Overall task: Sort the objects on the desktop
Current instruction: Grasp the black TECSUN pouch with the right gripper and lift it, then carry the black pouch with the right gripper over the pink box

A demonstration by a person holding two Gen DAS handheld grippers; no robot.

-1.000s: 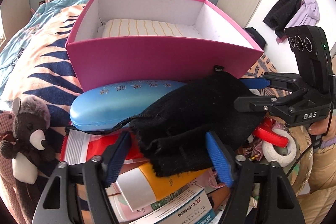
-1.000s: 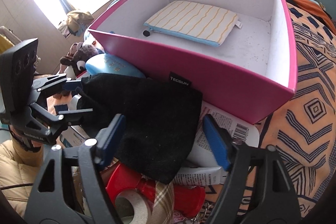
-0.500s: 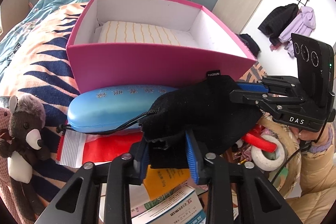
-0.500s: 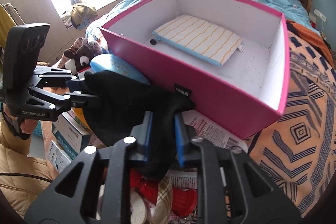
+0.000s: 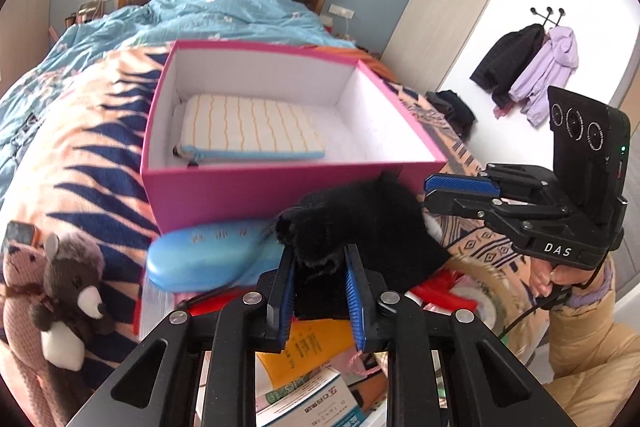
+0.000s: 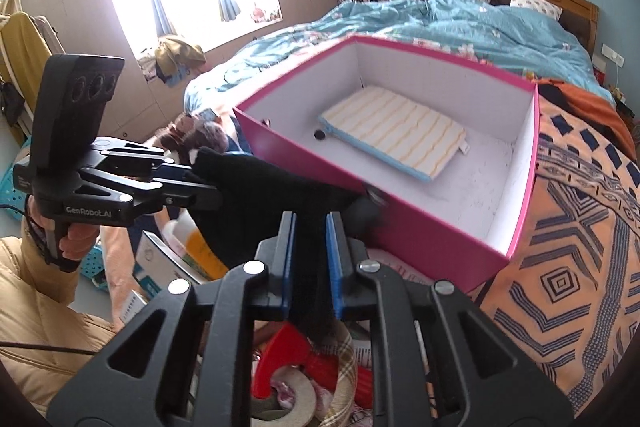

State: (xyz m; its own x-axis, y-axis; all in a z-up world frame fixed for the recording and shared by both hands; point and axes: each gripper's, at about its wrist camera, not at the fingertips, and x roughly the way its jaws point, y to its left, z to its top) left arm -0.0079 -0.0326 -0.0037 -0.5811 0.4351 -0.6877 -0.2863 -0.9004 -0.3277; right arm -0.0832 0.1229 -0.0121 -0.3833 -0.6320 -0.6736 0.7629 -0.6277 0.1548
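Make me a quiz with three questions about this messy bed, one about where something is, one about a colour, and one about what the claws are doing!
1. Where is the striped pouch?
A. Inside the box
B. On the pillows
C. Under the teddy

2. What colour is the outside of the box?
A. Green
B. Pink
C. Yellow

3. What are the two claws doing?
A. Both hang empty
B. Only one holds something
C. Both pinch the black cloth

Answers:
1. A, the pouch lies flat on the box's white floor.
2. B, its outer walls and rim are bright pink.
3. C, the left claw and the right claw each have the cloth squeezed between their blue pads.
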